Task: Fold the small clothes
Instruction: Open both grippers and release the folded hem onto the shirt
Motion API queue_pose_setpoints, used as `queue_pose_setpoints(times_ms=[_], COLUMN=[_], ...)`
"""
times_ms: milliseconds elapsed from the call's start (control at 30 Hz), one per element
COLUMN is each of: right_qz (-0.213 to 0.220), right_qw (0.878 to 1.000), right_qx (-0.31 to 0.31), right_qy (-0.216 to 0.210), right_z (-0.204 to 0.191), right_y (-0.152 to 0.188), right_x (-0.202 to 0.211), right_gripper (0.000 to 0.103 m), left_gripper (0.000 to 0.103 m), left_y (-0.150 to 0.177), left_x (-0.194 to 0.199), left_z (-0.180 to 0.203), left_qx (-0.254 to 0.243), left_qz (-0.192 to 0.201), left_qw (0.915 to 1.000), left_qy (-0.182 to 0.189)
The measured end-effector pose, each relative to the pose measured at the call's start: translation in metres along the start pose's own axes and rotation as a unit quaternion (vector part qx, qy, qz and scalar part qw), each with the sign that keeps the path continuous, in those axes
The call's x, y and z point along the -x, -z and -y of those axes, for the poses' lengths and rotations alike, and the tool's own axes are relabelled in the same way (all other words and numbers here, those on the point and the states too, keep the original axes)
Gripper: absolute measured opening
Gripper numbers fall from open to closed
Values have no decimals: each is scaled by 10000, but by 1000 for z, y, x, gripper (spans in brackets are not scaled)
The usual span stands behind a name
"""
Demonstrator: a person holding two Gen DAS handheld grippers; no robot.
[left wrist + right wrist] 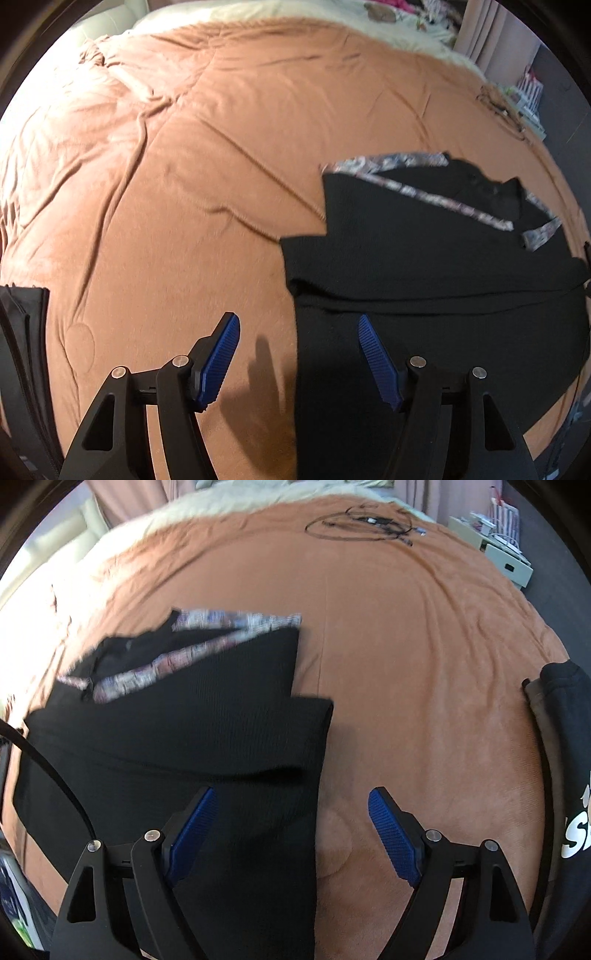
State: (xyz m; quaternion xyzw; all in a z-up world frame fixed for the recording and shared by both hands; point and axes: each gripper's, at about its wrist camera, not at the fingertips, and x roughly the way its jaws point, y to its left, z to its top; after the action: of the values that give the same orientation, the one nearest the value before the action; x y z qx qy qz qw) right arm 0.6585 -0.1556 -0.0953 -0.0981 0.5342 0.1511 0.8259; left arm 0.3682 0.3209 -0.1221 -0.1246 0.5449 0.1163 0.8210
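The top (424, 266) is a black ribbed knit with patterned trim (436, 197), lying partly folded on the bedspread (184, 184). Judged by its drape, it is light, soft and limp; it will sag wherever it is not supported, and the layers may slide over each other.

Left gripper (299, 362): fingers apart, nothing between the pads. The top's side edge runs up between them; one pad hangs over black cloth, the other over bare bedspread.

Right gripper (291, 838): fingers apart, nothing clamped. The top's opposite side edge lies between its pads in the same way.

Recommended hold: pinch both near corners at the edge, through all layers.

Clearance: open bedspread extends beyond the fingers on the outer side of each gripper. A cable (365, 520) lies far ahead. A dark printed garment (569, 760) lies outboard of the right fingers.
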Motion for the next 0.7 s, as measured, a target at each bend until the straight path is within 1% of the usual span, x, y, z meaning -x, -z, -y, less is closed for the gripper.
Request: queue_pose_setpoints(times_ms=[100, 233, 333, 500, 567, 633, 667, 700], right_qz=[-192, -310, -180, 94, 197, 262, 287, 317], right_qw=[9993, 9980, 9978, 9963, 9959, 9969, 9970, 9972], right_qx=[265, 343, 346, 341, 313, 235, 208, 189], right_qy=[196, 421, 533, 786, 822, 705, 684, 645], right_z=[-5, -10, -12, -14, -16, -17, -17, -17], right_y=[-1, -10, -21, -46, -55, -65, -68, -72], right_x=[-12, -28, -35, -43, -50, -57, -60, -63], right_gripper=[83, 83, 83, 82, 77, 64, 59, 52], left_gripper=[69, 69, 68, 66, 62, 58, 54, 52], left_y=[1, -3, -12, -35, -48, -57, -62, -64], left_x=[-10, -33, -45, -55, -59, -63, -65, -67], left_z=[3, 11, 12, 8, 6, 3, 2, 3], left_qx=[-137, -402, -414, -242, -147, -37, 15, 33], left_qz=[-171, -437, -362, -70, 67, 129, 170, 192], left_qw=[9998, 9980, 9980, 9994, 9997, 9999, 9999, 9998], left_qy=[4, -214, -304, -248, -162, -48, 23, 71])
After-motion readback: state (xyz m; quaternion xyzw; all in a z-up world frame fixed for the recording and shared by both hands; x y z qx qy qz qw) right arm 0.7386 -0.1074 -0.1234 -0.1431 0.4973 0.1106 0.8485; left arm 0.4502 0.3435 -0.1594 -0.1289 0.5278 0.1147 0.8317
